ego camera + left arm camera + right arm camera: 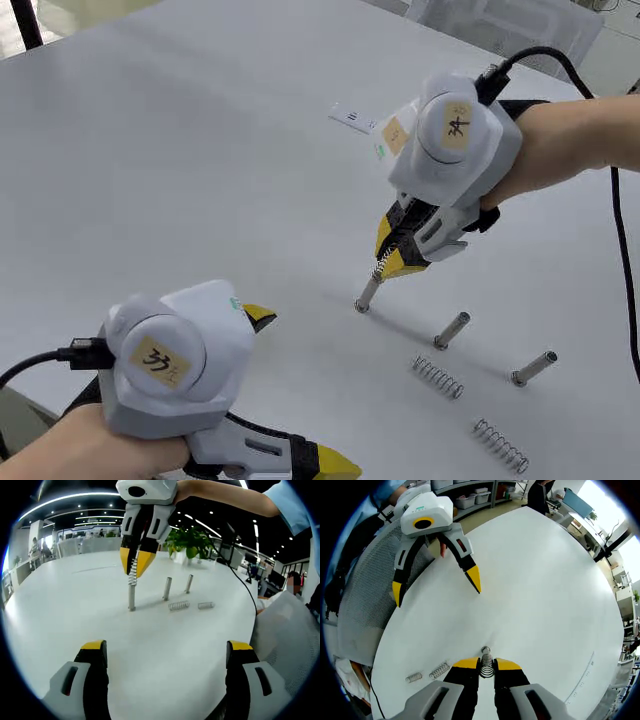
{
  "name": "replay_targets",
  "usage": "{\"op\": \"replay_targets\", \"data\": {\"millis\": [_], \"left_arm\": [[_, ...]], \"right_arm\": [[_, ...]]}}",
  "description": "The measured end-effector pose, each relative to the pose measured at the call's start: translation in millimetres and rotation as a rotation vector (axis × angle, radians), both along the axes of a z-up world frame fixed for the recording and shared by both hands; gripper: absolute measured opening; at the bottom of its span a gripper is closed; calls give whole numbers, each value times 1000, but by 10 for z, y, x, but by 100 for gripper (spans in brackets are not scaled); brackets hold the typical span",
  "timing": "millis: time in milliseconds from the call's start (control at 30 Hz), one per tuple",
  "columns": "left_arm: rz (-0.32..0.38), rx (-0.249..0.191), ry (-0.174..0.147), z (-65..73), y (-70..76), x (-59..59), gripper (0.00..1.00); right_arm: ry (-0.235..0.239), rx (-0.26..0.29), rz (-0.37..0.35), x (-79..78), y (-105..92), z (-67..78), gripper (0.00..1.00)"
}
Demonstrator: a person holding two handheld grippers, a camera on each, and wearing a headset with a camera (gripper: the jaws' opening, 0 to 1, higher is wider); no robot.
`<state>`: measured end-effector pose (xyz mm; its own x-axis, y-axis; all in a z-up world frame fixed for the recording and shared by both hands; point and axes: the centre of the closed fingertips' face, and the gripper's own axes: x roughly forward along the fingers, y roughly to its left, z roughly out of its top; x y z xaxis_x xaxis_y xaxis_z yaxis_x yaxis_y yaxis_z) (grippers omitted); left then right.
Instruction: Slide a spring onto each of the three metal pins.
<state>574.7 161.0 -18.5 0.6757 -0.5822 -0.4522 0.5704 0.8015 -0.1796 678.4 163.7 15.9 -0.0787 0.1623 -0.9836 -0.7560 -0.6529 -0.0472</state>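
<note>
Three metal pins stand on the white table: one [367,295] under my right gripper [395,260], two more [451,330] [533,368] to its right. My right gripper is shut on a spring [486,665] whose lower end sits over the first pin's top [485,651]. In the left gripper view the same spring [132,577] hangs at the tip of that pin [131,597]. Two loose springs [438,377] [500,445] lie near the other pins. At the near left my left gripper [297,390] stands open and holds nothing.
A small white label [352,118] lies on the table behind the right gripper. The round white table [65,605] stretches bare to the left and far side. A black cable [620,230] trails from the right gripper. A potted plant [187,540] stands beyond the table.
</note>
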Motion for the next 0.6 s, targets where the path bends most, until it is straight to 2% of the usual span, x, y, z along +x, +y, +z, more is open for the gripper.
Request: {"op": "replay_targets", "data": {"millis": [600], "left_arm": [[7, -8, 17, -57, 18, -30, 96]], "right_arm": [[-6, -43, 21, -11, -12, -274, 7]]}}
